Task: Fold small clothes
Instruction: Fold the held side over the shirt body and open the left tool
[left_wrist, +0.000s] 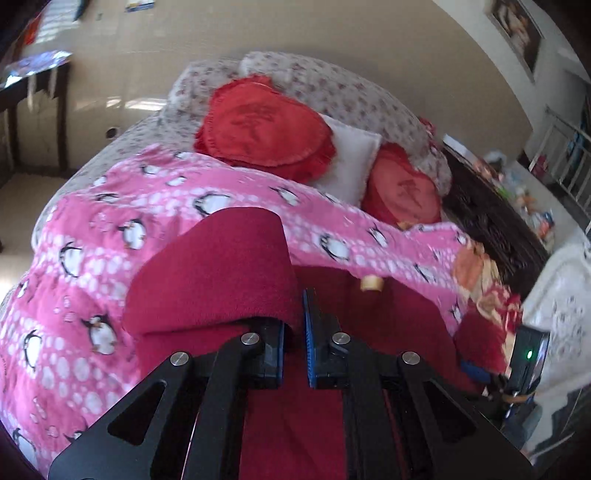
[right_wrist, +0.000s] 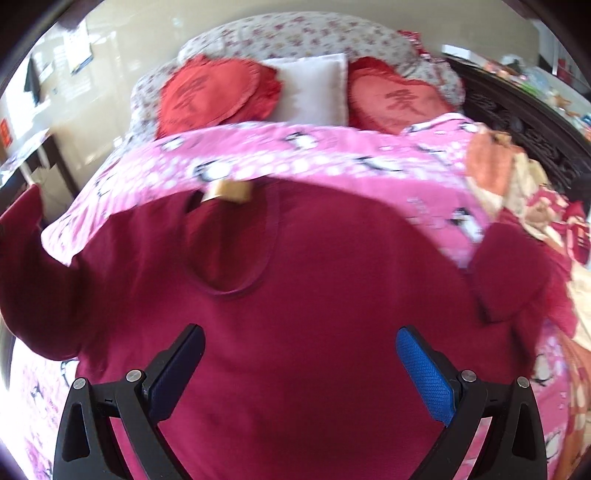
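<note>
A dark red sweater lies front-up on a pink penguin blanket, neckline and tan label toward the pillows. My right gripper is open just above the sweater's chest, holding nothing. My left gripper is shut on the sweater's left sleeve, which is lifted and drapes over the left finger. In the right wrist view that raised sleeve shows at the far left. The other sleeve lies folded at the right.
Two red heart cushions and a white pillow lie at the bed's head. A dark carved headboard runs along the right. A floral quilt is bunched at the right edge. A dark table stands at the left.
</note>
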